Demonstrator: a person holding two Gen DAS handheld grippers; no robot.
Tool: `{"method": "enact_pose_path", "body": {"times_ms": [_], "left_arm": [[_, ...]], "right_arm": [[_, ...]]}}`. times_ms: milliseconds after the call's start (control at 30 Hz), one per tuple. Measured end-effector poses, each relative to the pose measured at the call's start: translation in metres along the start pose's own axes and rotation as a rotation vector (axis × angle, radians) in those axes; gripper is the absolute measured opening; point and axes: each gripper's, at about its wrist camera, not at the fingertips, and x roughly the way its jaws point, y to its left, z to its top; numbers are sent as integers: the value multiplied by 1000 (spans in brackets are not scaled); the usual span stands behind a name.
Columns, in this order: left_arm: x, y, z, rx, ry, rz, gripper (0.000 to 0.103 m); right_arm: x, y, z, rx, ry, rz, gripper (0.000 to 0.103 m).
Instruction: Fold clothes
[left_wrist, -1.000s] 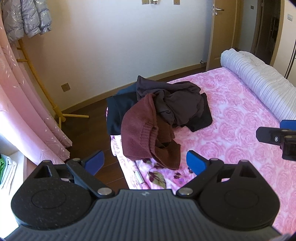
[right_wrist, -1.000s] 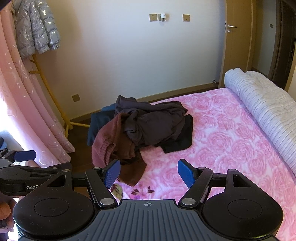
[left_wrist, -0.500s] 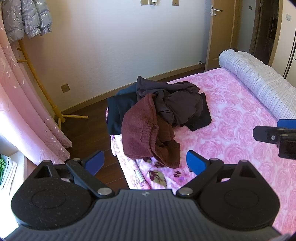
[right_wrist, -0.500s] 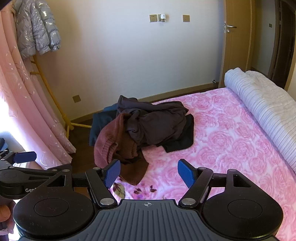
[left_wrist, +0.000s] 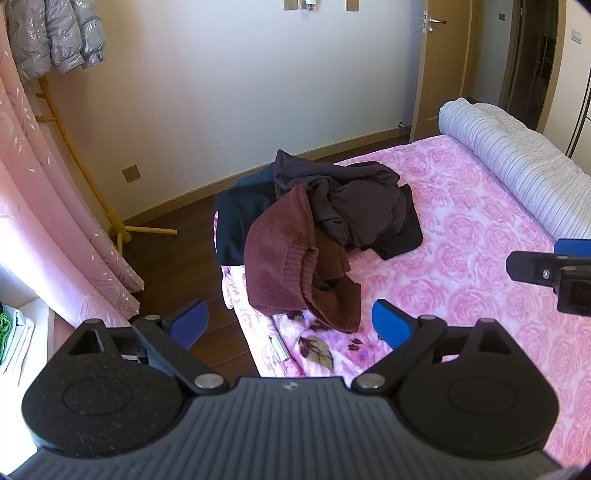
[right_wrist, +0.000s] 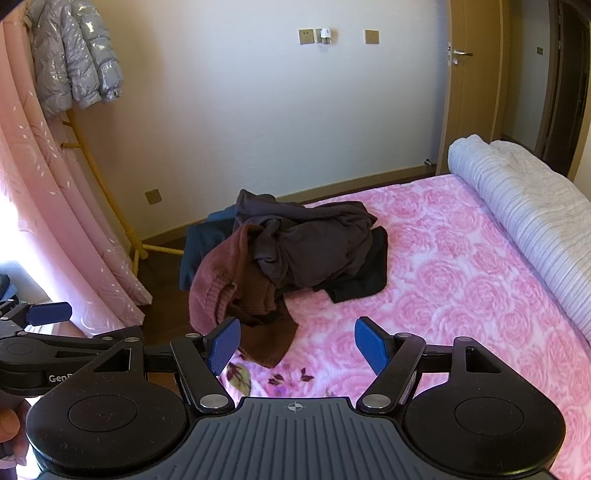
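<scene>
Maroon knit sweater (left_wrist: 291, 266) lies crumpled against dark garments (left_wrist: 354, 206).

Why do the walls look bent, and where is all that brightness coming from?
Left wrist view: the fisheye lens bows the brown baseboard and darkens the corners; the maroon knitted sweater stays sharp. Right wrist view: daylight glows through the pink curtain at the left edge, washing it out.

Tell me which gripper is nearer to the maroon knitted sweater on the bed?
Left, though only slightly. The left gripper hovers open just before the maroon knitted sweater; the right gripper, also open, hovers farther to its right.
</scene>
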Motion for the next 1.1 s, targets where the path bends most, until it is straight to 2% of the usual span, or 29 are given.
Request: {"method": "enact_pose_path", "body": {"times_ms": [767,1100], "left_arm": [[-8,-1,0,25,-5,6,94],[-18,-3,-6,42,-4,30,94]], "right_arm": [[-3,-9,0,16,-5,5,72],[-8,-20,-9,43,-7,20,72]]}}
